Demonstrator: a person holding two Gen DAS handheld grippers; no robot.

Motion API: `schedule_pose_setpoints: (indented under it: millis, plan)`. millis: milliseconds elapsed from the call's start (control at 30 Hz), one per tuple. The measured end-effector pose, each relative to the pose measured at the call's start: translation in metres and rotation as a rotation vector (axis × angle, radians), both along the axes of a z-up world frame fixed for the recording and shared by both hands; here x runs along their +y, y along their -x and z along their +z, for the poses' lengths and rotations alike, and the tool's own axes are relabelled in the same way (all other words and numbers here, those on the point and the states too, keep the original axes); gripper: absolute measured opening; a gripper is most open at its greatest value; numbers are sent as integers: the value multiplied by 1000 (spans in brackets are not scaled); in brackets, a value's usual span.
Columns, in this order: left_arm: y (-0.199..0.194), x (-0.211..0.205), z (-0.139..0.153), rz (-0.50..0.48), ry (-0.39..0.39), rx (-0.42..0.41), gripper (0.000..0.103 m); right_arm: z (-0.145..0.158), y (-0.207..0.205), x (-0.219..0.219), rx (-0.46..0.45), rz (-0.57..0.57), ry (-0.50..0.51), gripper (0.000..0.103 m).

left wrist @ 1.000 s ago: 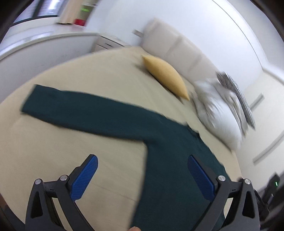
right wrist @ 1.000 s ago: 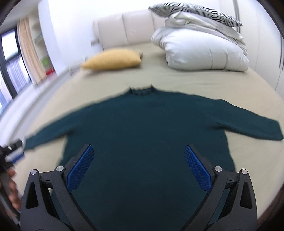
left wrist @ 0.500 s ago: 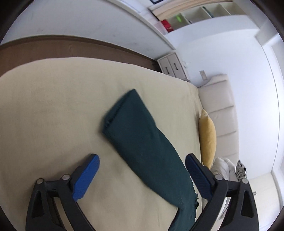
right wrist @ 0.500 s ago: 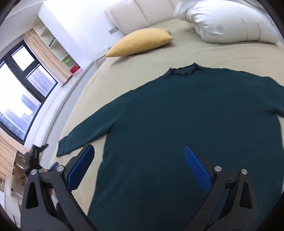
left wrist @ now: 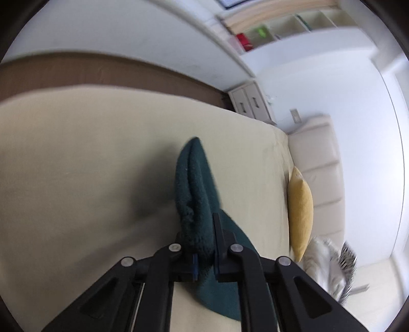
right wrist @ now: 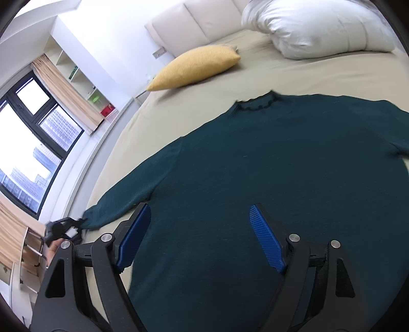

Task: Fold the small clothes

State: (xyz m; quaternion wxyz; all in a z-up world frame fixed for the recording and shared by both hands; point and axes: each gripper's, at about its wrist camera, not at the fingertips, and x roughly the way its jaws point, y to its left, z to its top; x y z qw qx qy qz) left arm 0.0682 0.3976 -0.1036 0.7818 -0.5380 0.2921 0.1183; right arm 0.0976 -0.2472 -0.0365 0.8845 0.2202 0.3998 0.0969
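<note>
The left hand-held gripper [left wrist: 204, 245] has just clamped the sweater [right wrist: 268, 178] cuff near the bed [left wrist: 76, 166] edge; the sleeve runs toward the right hand-held gripper [right wrist: 199, 235], whose jaws, narrowing but unclenched, hover over the body.

- Both views are bright with daylight; in the right wrist view it comes from the window [right wrist: 30, 158], whose panes are blown out to white.
- The left wrist view is soft with motion blur, worst at the shelves [left wrist: 294, 23] and the striped pillow [left wrist: 342, 263].
- A dark, soft shadow lies on the bed [left wrist: 76, 178] beside the sleeve [left wrist: 194, 184].
- Fisheye bending curves walls and bed edges; black corners frame each picture.
- The white pillow [right wrist: 319, 28] looks slightly overexposed, perhaps from glare.
</note>
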Motion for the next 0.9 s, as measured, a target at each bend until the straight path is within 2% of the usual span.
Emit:
schedule_pose_setpoints:
  millis: [133, 200, 267, 400, 433, 500, 533, 567, 600, 633, 667, 700, 767, 800, 900]
  plan:
    - [-41, -70, 56, -183, -194, -53, 8, -9, 11, -33, 5, -60, -18, 79]
    - [-59, -132, 82, -318, -310, -85, 8, -11, 19, -51, 1, -99, -18, 79]
    - [-75, -191, 95, -431, -390, -108, 8, -13, 26, -69, -3, -132, -15, 79]
    - [-90, -336, 86, -691, -505, -129, 9, -18, 35, -113, 6, -220, -21, 79]
    - [-91, -366, 75, -756, -530, -114, 9, -21, 36, -123, 16, -238, -30, 79]
    - [-93, -415, 48, -861, -578, -49, 17, -28, 37, -143, 43, -264, -70, 79]
    - [-95, -426, 36, -896, -585, -21, 22, -32, 37, -151, 56, -268, -90, 79]
    - [-91, -438, 22, -933, -588, 16, 36, -36, 35, -159, 73, -273, -109, 79]
    - [-87, -443, 15, -944, -596, 28, 43, -39, 34, -163, 85, -272, -116, 79]
    - [-84, -441, 15, -947, -606, 17, 45, -42, 30, -168, 98, -264, -131, 79]
    - [-76, -439, 17, -950, -613, 3, 56, -45, 30, -169, 105, -260, -140, 79]
    - [-70, -433, 23, -955, -606, -9, 72, -47, 26, -170, 112, -256, -149, 80]
    - [-52, -426, 30, -946, -600, -62, 89, -49, 16, -164, 108, -230, -155, 80]
    - [-44, -418, 37, -934, -603, -96, 93, -51, 5, -154, 109, -205, -161, 80]
    - [-26, -381, 48, -908, -569, -147, 94, -54, -24, -124, 123, -110, -194, 80]
